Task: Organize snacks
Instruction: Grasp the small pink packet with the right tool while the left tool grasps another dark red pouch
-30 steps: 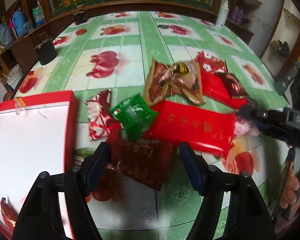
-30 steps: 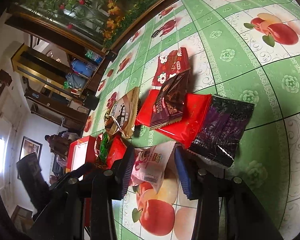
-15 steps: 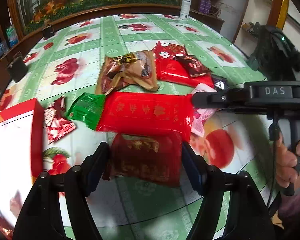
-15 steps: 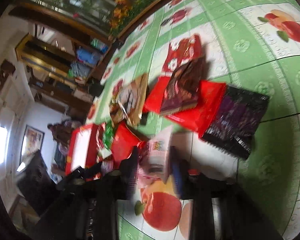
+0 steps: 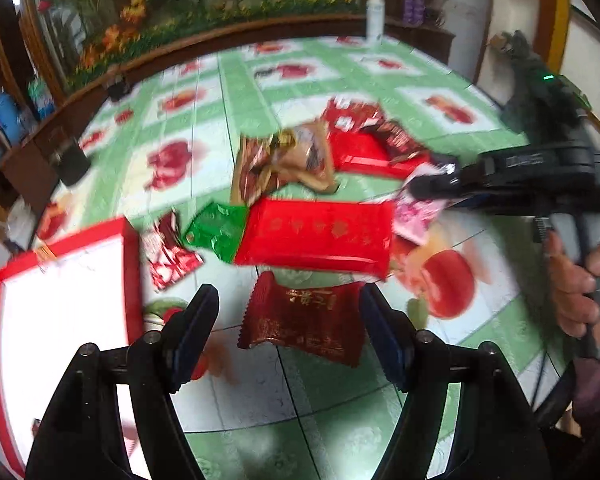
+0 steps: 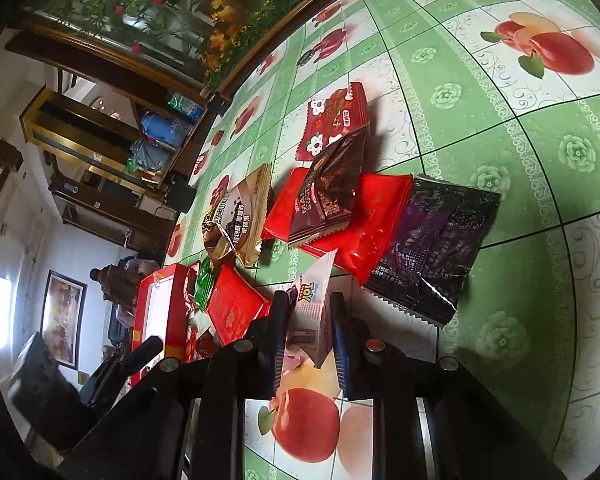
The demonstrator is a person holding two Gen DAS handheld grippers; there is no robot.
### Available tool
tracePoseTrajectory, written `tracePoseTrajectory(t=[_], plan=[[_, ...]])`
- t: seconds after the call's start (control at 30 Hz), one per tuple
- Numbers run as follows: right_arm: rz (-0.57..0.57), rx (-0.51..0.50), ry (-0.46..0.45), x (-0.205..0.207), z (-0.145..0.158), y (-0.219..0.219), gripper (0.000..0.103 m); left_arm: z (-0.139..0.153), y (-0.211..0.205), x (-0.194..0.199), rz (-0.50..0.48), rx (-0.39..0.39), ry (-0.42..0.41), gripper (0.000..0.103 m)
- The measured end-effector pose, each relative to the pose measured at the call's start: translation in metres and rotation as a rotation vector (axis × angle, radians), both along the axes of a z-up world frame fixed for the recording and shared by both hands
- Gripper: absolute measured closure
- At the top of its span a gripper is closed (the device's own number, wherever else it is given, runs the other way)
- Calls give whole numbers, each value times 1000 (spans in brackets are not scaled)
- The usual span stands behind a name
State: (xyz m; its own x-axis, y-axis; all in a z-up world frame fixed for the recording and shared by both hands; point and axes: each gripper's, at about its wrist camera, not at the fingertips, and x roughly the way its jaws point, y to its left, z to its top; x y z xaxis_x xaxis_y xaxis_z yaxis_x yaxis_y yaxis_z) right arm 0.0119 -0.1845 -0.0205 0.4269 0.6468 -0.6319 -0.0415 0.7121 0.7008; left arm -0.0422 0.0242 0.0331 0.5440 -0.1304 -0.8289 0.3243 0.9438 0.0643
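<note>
A dark red snack packet [image 5: 304, 324] lies flat on the fruit-print tablecloth between the fingers of my left gripper [image 5: 288, 312], which is open; a gap shows beside the left finger. My right gripper [image 6: 308, 304] is closing on a pink-and-white snack packet [image 6: 316, 276], and its pads press on both sides. In the left wrist view that packet [image 5: 414, 216] hangs from the right gripper [image 5: 428, 188], beside a long red packet [image 5: 316, 236]. A red box with a white inside [image 5: 132, 264] stands at the left.
Loose snacks lie in a cluster: a green packet [image 5: 216, 232], a brown packet [image 5: 288, 160], a small red-and-white packet [image 5: 168, 256], a dark purple packet [image 6: 432, 248] and a bright red packet [image 6: 380, 216]. A person's hand [image 5: 576, 284] holds the right gripper's handle. A wooden rail edges the table's far side.
My right gripper has shut on the pink-and-white packet, which now stands on edge. My left gripper has rolled and drawn back a little; the dark red packet stays between its open fingers.
</note>
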Motion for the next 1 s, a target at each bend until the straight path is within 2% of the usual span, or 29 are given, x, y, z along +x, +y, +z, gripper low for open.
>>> tracePoseTrajectory(t=[0.07, 0.1, 0.17, 0.23, 0.3, 0.37, 0.47, 0.63, 0.77, 0.87, 1.0], plan=[[2, -4, -3, 0, 0, -1, 82, -9, 3, 7, 77, -4, 63, 31], [3, -7, -4, 0, 0, -1, 81, -11, 6, 9, 102, -39, 81, 31], [5, -8, -4, 0, 0, 0, 81, -11, 9, 7, 116, -82, 65, 31], [6, -6, -3, 0, 0, 2, 81, -15, 6, 7, 98, -60, 54, 31], [6, -4, -2, 1, 0, 2, 81, -18, 1, 4, 51, -53, 47, 31], [6, -5, -2, 0, 1, 3, 81, -19, -10, 1, -51, -58, 29, 31], [6, -4, -2, 0, 0, 2, 80, -24, -30, -7, -169, 23, 1, 31], [8, 3, 0, 1, -1, 3, 81, -20, -40, -30, -286, -12, 34, 31], [8, -2, -3, 1, -1, 4, 81, -15, -36, -43, -245, 41, -2, 31], [9, 0, -2, 1, 0, 3, 81, -12, -29, -44, -207, 22, -4, 31], [24, -14, -10, 1, 0, 7, 81, -22, -25, -37, -177, 31, 16, 30]])
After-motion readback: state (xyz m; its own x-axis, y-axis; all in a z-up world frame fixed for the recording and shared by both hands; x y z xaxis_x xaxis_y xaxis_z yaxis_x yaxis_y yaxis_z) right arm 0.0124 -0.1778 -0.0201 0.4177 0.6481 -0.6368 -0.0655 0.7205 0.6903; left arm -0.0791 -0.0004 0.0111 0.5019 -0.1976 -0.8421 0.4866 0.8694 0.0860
